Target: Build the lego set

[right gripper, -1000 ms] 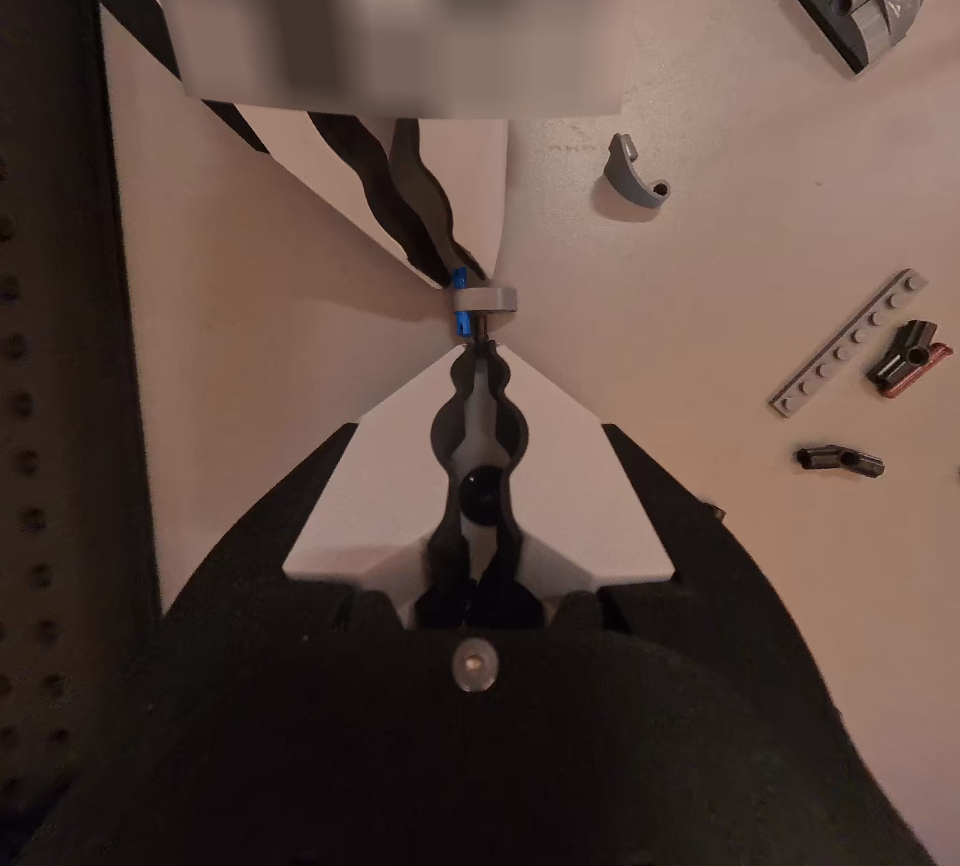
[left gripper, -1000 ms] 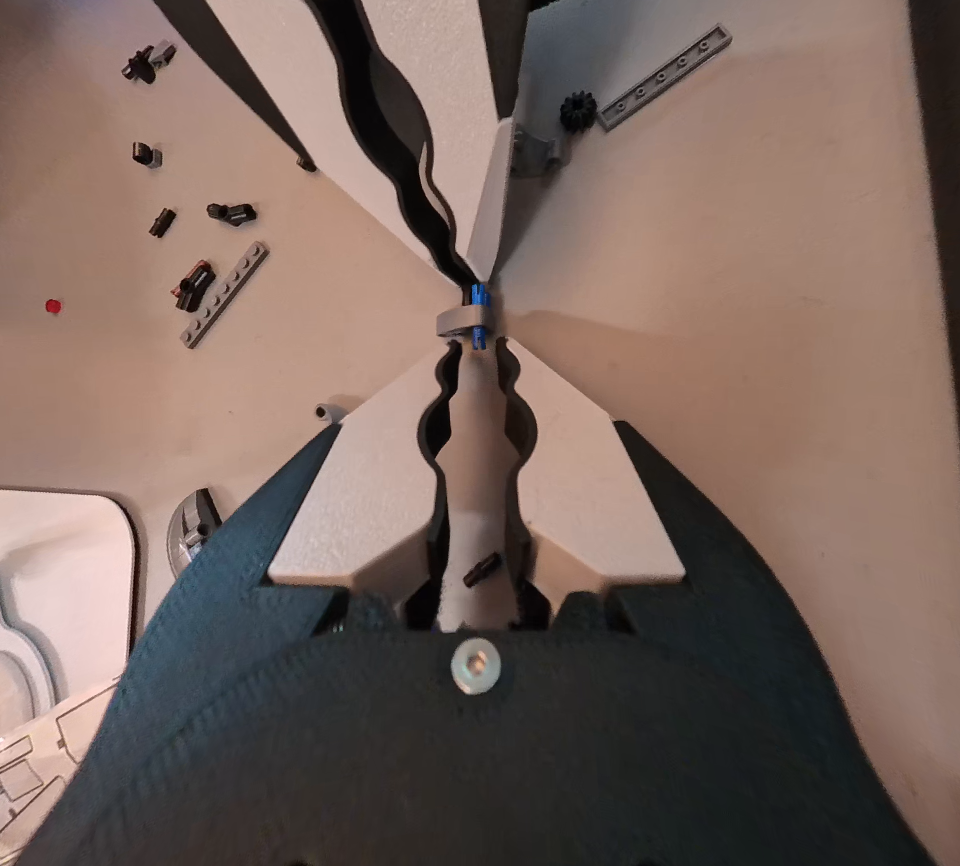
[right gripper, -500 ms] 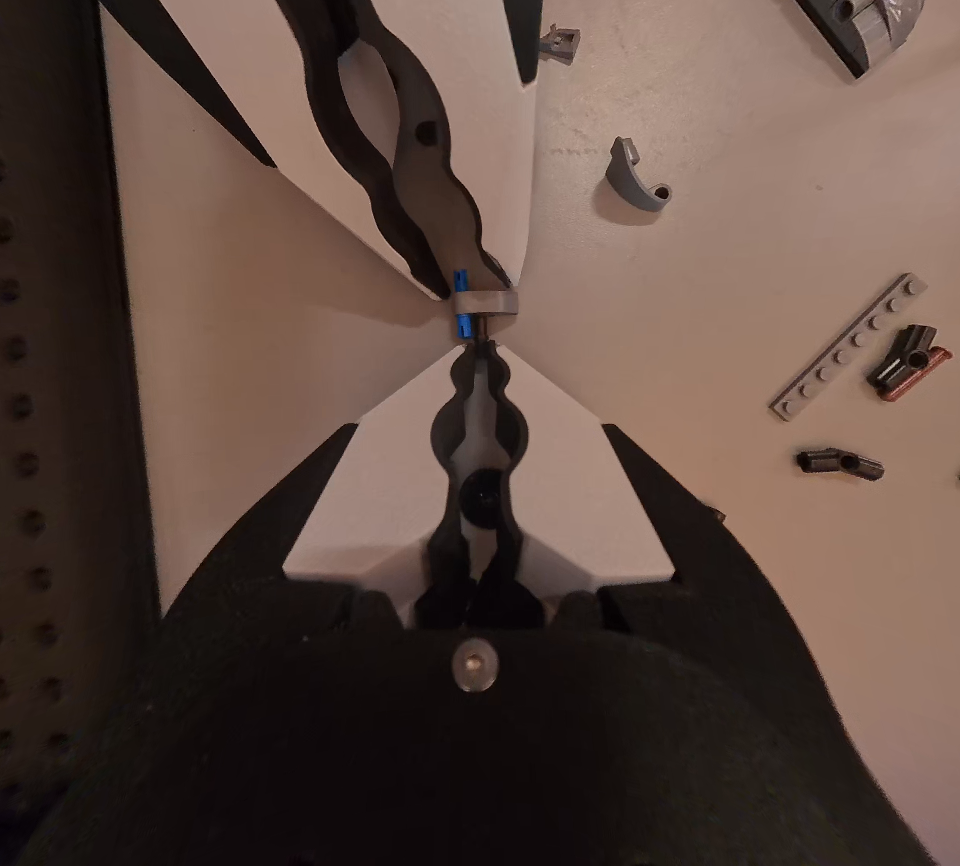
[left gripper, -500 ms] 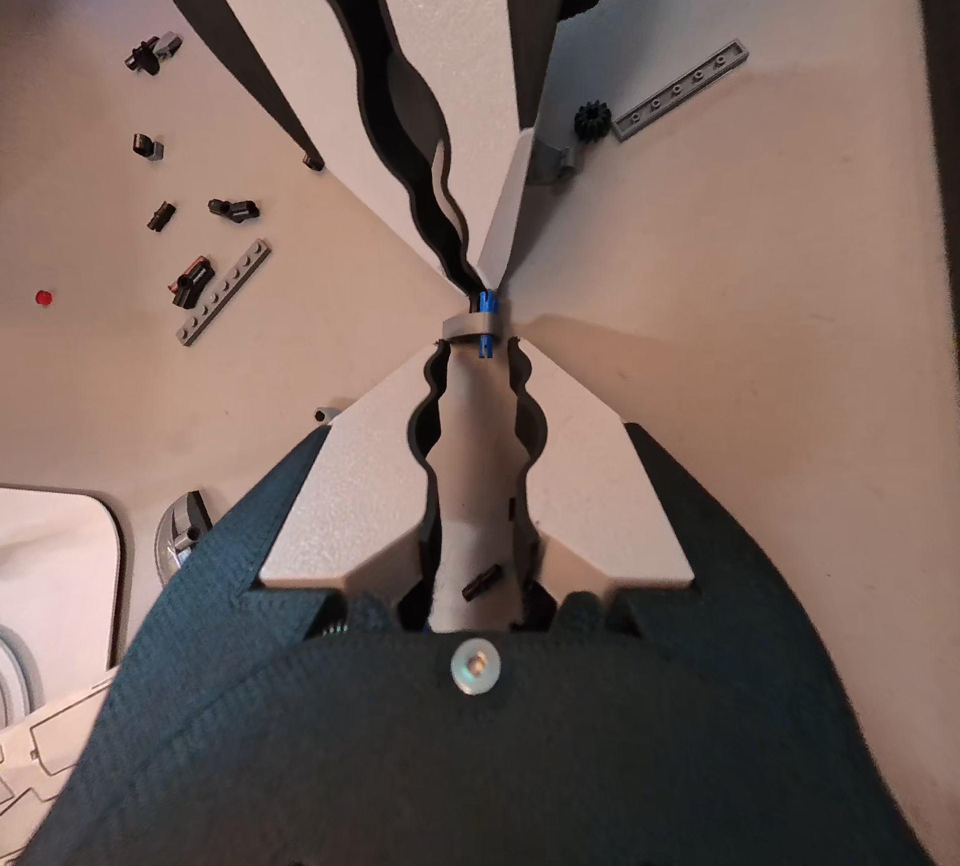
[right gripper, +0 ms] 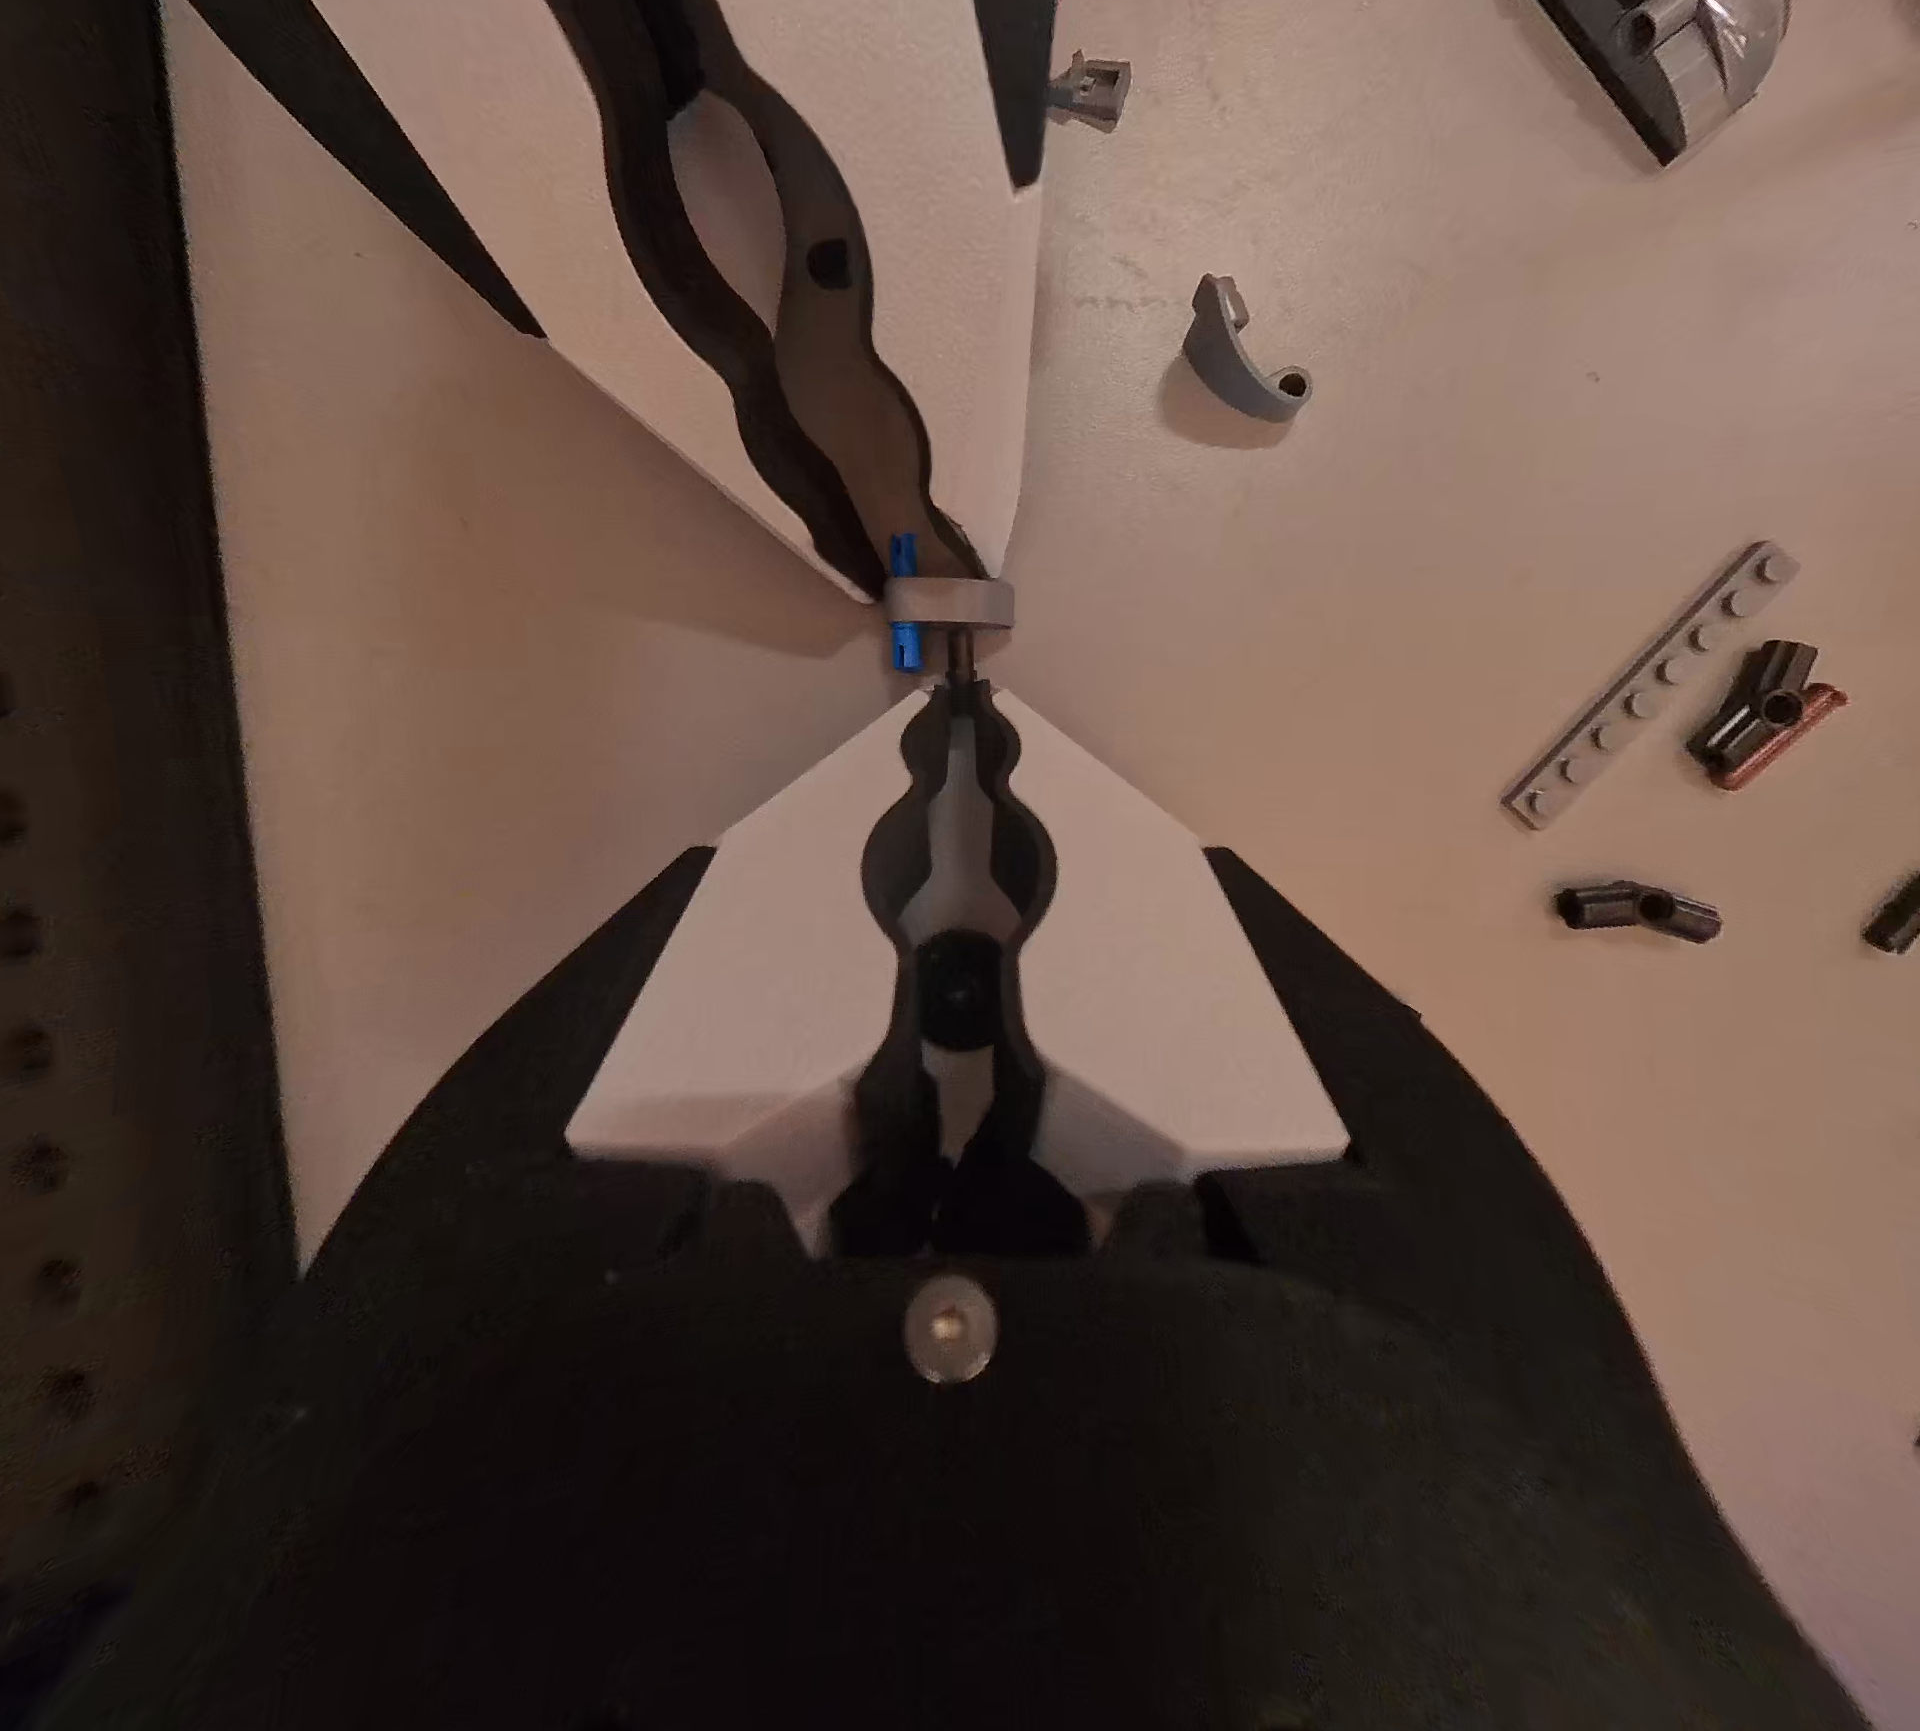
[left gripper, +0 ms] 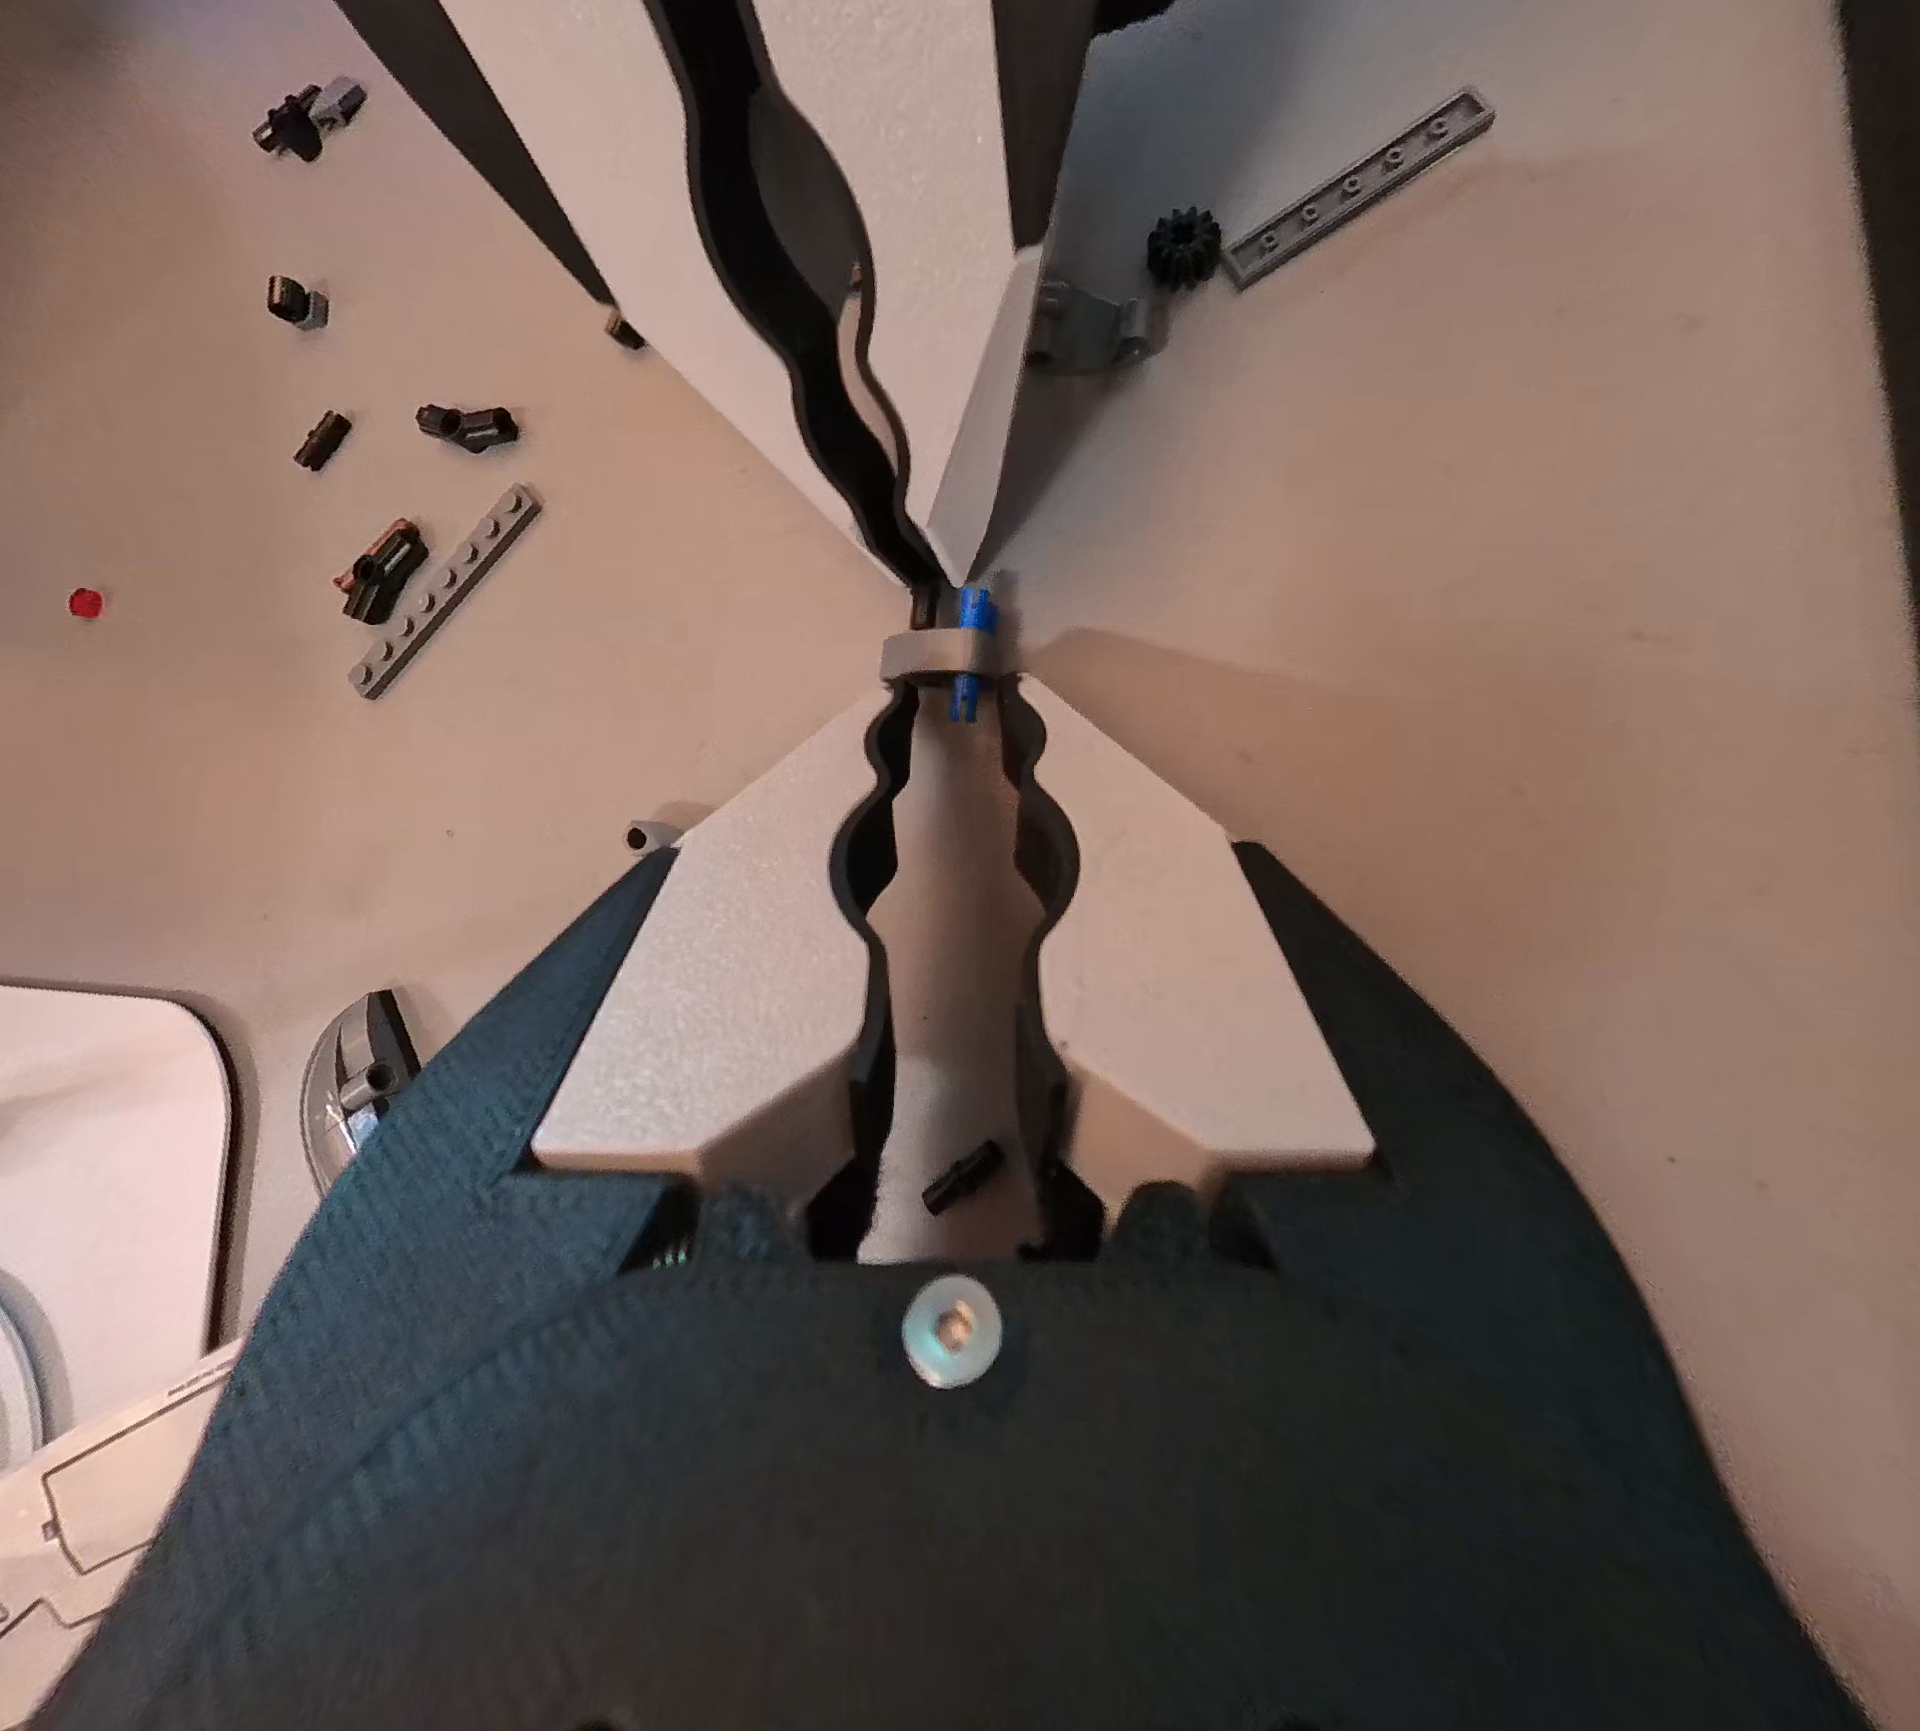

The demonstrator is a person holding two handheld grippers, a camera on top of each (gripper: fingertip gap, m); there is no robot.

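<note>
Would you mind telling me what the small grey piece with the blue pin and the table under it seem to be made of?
The grey piece and blue pin look like moulded plastic: smooth, evenly coloured, crisp-edged, satin finish. The table appears to be a matt, pale laminate or painted board; flat, uniform, faintly scuffed. Its exact material is uncertain.

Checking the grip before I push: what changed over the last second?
Left tool spread its jaws slightly around the grey beam; whether it still grips is unclear. Right tool stays shut on the black pin in the beam; blue pin unchanged.
</note>
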